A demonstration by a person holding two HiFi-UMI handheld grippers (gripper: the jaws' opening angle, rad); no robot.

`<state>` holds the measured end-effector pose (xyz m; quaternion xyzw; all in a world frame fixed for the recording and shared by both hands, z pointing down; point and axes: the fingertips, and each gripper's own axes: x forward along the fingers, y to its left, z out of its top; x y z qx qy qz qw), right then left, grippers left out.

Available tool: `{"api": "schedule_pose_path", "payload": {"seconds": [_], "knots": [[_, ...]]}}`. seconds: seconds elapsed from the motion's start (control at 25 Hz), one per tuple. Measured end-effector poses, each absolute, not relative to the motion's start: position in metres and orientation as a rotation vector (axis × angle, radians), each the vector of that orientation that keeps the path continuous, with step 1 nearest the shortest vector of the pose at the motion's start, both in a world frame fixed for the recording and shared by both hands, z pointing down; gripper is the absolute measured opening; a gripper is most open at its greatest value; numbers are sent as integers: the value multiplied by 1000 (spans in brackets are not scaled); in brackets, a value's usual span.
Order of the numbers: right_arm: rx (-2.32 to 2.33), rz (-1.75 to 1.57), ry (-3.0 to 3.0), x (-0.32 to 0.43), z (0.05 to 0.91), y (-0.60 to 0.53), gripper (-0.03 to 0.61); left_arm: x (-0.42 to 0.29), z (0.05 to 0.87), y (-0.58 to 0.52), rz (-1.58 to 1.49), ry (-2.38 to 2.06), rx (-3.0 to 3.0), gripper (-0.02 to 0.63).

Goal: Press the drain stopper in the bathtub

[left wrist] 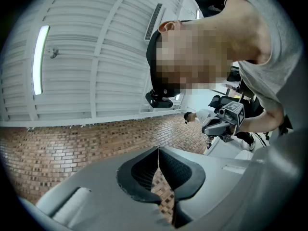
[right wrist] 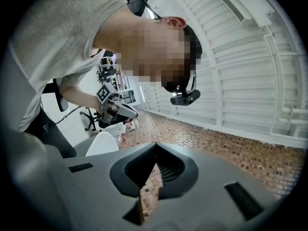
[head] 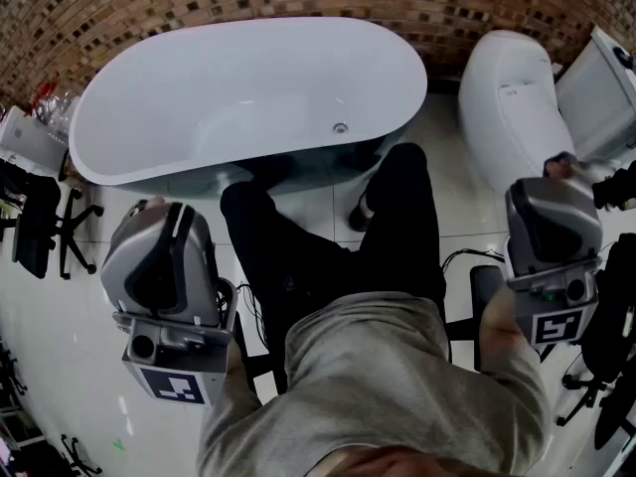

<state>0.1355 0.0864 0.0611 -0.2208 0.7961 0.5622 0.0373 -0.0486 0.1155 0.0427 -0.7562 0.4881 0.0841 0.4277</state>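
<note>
A white oval bathtub [head: 129, 73] stands against the brick wall at the top of the head view. Its small round metal drain stopper [head: 341, 127] sits in the tub floor near the right end. Both grippers are held low by the seated person's sides, far from the tub and tilted up at the ceiling. My left gripper [head: 164, 251] [left wrist: 158, 150] is shut with nothing in it. My right gripper [head: 552, 222] [right wrist: 155, 148] is also shut and empty. Each gripper view shows the other gripper, the right one [left wrist: 226, 121] and the left one [right wrist: 115, 105].
The person's legs in black trousers [head: 397, 227] stretch toward the tub across a white tiled floor [head: 89, 296]. A white toilet [head: 512, 102] stands right of the tub. Black office chairs [head: 40, 227] and clutter are at the left edge, more chair parts [head: 606, 366] at the right.
</note>
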Motion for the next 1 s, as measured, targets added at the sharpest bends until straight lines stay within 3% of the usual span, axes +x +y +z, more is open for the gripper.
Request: {"api": "schedule_pose_path", "payload": {"seconds": [1.0], "knots": [[-759, 1566, 2858, 97, 179, -45, 0, -91, 117, 7, 53, 1398, -2056, 9]]}}
